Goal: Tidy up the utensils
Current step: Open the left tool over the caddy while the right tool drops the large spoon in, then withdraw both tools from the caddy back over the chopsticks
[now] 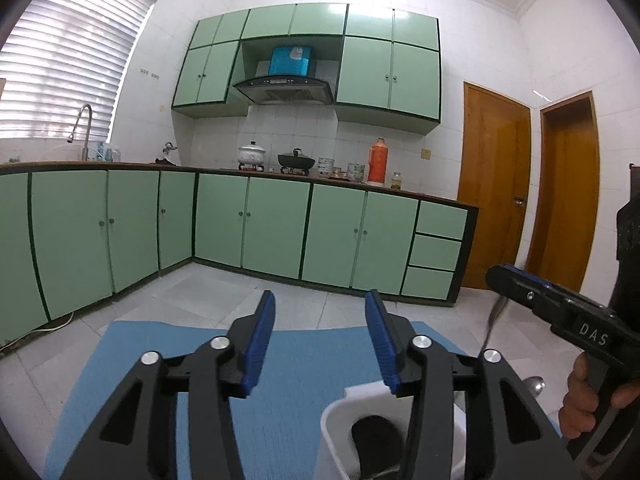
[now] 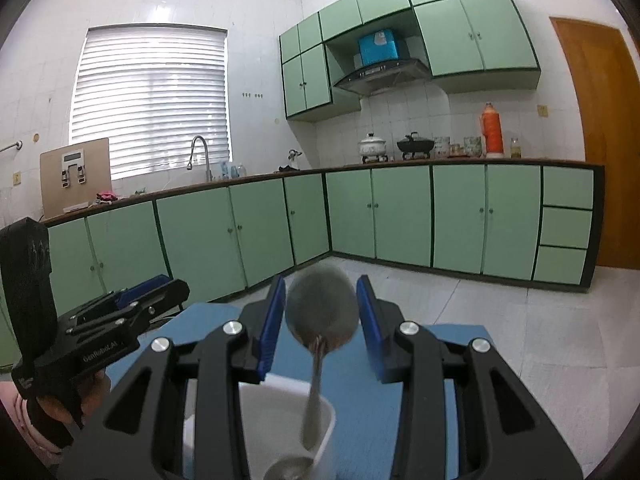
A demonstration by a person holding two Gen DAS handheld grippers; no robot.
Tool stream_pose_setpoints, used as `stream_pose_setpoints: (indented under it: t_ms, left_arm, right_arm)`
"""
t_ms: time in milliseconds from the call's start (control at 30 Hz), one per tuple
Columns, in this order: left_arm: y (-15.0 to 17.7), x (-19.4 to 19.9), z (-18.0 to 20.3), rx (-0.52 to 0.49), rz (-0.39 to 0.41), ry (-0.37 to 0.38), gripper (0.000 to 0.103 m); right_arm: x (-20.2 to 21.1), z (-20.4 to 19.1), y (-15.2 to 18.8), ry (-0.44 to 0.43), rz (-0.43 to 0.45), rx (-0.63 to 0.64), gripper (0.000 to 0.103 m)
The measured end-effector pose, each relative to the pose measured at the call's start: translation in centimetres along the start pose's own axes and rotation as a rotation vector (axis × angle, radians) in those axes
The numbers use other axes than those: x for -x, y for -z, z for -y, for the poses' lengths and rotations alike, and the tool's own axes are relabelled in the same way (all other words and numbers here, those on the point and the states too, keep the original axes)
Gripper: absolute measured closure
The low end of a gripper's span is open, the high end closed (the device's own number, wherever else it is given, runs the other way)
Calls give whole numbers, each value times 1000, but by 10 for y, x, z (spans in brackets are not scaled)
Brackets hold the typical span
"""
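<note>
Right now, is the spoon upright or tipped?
Upright: spoon bowl up between right gripper fingers, handle hanging down toward white holder.

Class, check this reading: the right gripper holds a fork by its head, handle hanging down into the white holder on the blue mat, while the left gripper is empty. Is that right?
One detail is wrong: it is a spoon, not a fork. The right wrist view shows its rounded bowl between the right gripper jaws, handle down in the white holder on the blue mat. The left gripper is indeed empty.
</note>
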State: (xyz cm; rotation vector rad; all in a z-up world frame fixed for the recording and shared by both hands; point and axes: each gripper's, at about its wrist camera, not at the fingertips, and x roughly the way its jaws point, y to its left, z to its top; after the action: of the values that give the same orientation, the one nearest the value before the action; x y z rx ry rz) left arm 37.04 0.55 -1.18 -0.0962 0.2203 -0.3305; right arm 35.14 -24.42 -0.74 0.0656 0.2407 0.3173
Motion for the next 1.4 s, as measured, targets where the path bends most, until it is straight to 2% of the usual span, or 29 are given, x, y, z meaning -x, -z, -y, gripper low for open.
stream_pose_setpoints:
  t_ms: [100, 200, 333, 400, 500, 800, 1167, 1400]
  left_arm:
    - [1, 4, 0, 1, 1, -1, 50]
    - [2, 11, -2, 10, 3, -8, 45]
    - [2, 20, -3, 27, -5, -20, 38]
    - [3, 28, -2, 29, -9, -33, 32]
    - [2, 39, 1, 29, -3, -47, 25]
    - [16, 79, 13, 35, -16, -74, 12]
    - [52, 149, 36, 0, -94, -116, 6]
    - [88, 188, 45, 26, -170, -142, 6]
  right_arm:
    - [3, -3, 2, -2, -5, -6, 67]
    - [8, -3, 3, -8, -6, -17, 62]
    - [17, -5, 4, 1, -8, -33, 59]
    - [23, -5, 4, 6, -8, -46, 53]
    - [33, -8, 5, 21, -7, -41, 50]
    - [73, -18, 17, 48, 0, -54, 39]
    - [152, -29, 43, 114, 11, -67, 25]
    - [191, -38, 88, 168, -66, -89, 17]
